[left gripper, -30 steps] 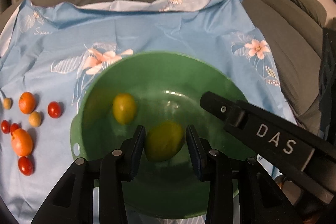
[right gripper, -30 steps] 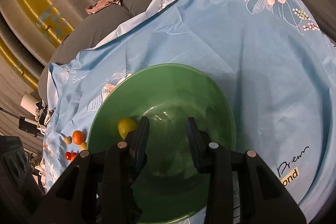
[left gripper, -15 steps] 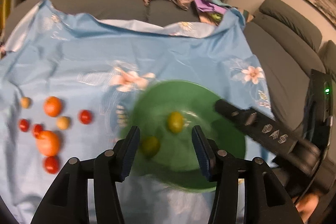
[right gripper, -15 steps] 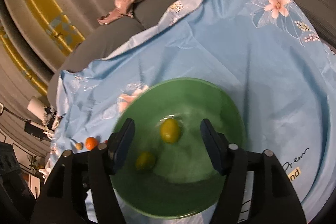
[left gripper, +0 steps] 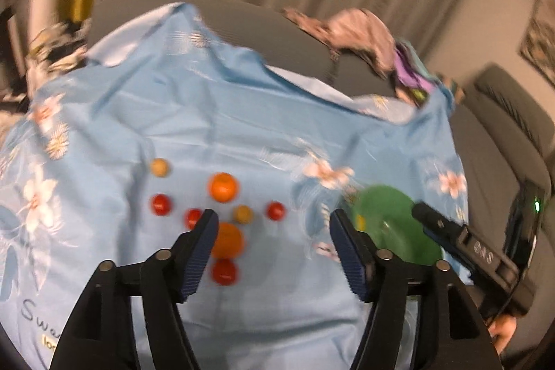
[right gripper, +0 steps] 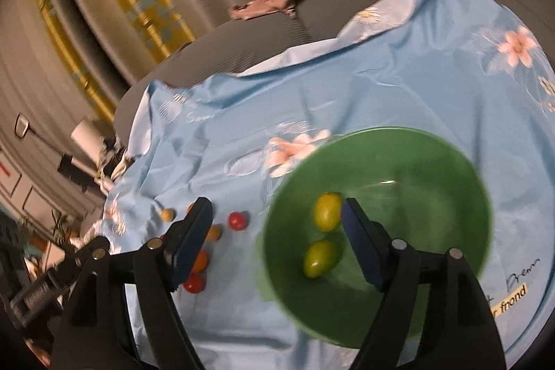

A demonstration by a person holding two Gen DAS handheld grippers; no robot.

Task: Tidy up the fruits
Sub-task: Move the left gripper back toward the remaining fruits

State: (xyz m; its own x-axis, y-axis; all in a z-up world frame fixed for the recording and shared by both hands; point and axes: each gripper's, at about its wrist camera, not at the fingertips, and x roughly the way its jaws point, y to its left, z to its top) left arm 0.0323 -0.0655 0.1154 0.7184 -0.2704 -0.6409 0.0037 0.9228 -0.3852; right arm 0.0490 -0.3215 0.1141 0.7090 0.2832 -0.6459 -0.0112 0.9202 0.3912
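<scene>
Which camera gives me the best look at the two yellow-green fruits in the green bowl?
The right wrist view: both yellow-green fruits lie in plain sight inside the green bowl, one nearer, one farther. The left wrist view shows the bowl small, blurred and partly hidden behind the fingers, with only a yellowish smudge inside.

Blue floral cloth (left gripper: 242, 127) over sofa (left gripper: 312, 51)
</scene>
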